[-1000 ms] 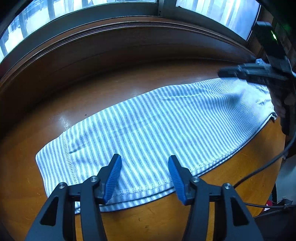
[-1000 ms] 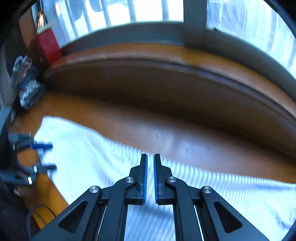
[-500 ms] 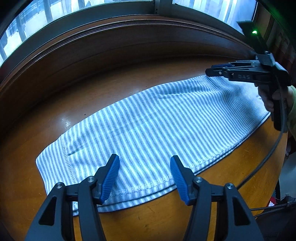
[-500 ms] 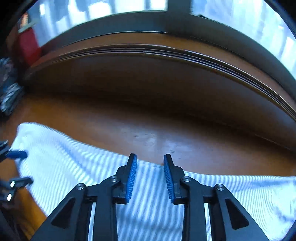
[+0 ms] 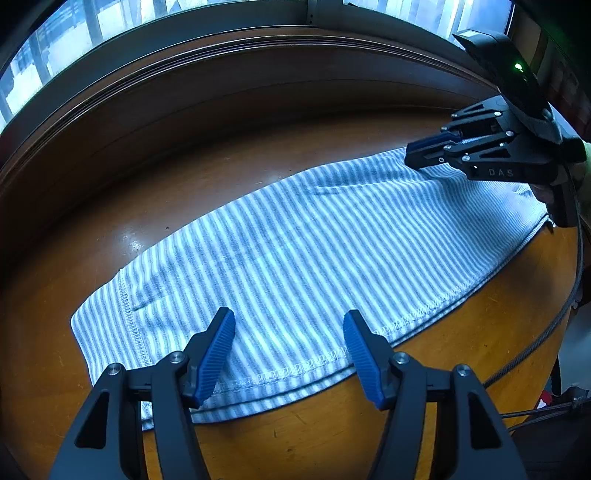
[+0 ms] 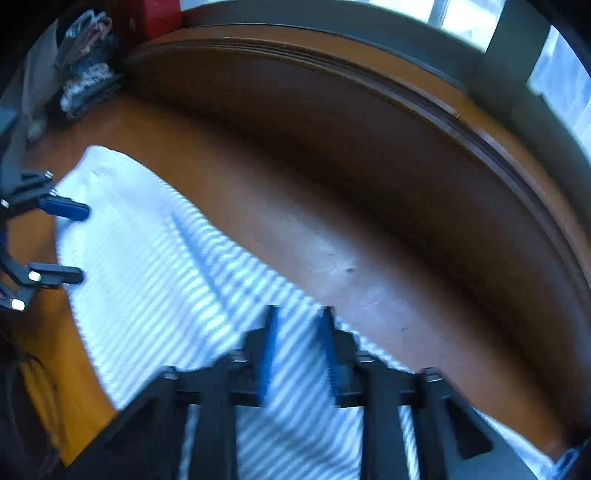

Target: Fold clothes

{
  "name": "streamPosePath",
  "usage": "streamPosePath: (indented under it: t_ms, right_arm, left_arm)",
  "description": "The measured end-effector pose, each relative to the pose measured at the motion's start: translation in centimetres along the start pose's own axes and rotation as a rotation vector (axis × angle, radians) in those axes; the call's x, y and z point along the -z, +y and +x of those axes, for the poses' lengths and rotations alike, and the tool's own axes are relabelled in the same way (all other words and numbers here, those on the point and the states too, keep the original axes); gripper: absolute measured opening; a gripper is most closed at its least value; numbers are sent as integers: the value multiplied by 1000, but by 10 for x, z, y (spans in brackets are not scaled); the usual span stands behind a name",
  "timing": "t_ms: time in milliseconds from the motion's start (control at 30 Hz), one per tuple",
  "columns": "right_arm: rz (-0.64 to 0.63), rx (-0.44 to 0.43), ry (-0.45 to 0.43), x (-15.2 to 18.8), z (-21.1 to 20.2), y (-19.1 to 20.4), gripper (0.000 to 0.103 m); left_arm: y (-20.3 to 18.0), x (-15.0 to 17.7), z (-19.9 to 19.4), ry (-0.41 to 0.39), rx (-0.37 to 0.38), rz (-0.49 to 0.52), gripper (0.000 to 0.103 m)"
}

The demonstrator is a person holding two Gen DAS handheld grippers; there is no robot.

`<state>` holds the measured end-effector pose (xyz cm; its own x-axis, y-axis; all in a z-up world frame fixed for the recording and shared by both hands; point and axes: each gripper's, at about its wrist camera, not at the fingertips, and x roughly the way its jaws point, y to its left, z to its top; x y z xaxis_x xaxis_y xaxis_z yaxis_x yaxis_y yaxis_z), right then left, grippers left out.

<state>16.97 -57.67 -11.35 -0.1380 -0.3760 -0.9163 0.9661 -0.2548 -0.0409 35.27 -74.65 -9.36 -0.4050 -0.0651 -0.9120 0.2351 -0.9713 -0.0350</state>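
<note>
A blue-and-white striped garment [image 5: 303, 254] lies flat across the wooden table, stitched hem along the near edge. My left gripper [image 5: 290, 347] hovers open over its near-left hem, nothing between the blue pads. At the garment's far right end my right gripper [image 5: 424, 147] is seen from the side, low over the fabric. In the blurred right wrist view the right gripper [image 6: 297, 339] stands open above the striped garment [image 6: 155, 266], nothing held, with the left gripper [image 6: 70, 243] at the far left edge of the cloth.
The wooden table [image 5: 480, 354] ends in a raised dark sill [image 5: 229, 96] below windows. A pile of clothes [image 6: 86, 77] and a red box [image 6: 147, 16] sit at the far left corner. A cable [image 5: 535, 339] hangs off the table's right side.
My right gripper has opened from shut and dropped closer to the garment's far right end, tilting as it moves. The left gripper stays open over the near hem.
</note>
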Motion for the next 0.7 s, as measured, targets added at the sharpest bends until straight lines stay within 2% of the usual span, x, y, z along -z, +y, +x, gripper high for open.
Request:
streamPosePath:
  t_ms: [133, 267, 367, 467, 567, 700]
  right_arm:
    - [-24, 47, -26, -2, -1, 10, 2]
    - [72, 97, -114, -4, -7, 4, 2]
    - [104, 103, -123, -9, -2, 0, 2]
    - [123, 68, -78, -14, 6, -2, 6]
    - [153, 67, -90, -27, 6, 0, 20]
    - [162, 7, -101, -36, 7, 5, 20]
  left_arm:
    - [-8, -2, 3, 2, -2, -3, 59]
    - [-17, -6, 6, 3, -4, -2, 59]
    - [-23, -10, 9, 6, -5, 1, 59]
    - [-30, -12, 11, 6, -5, 2, 59]
    - [-36, -14, 13, 6, -5, 3, 59]
    - [-46, -18, 17, 3, -5, 4, 60]
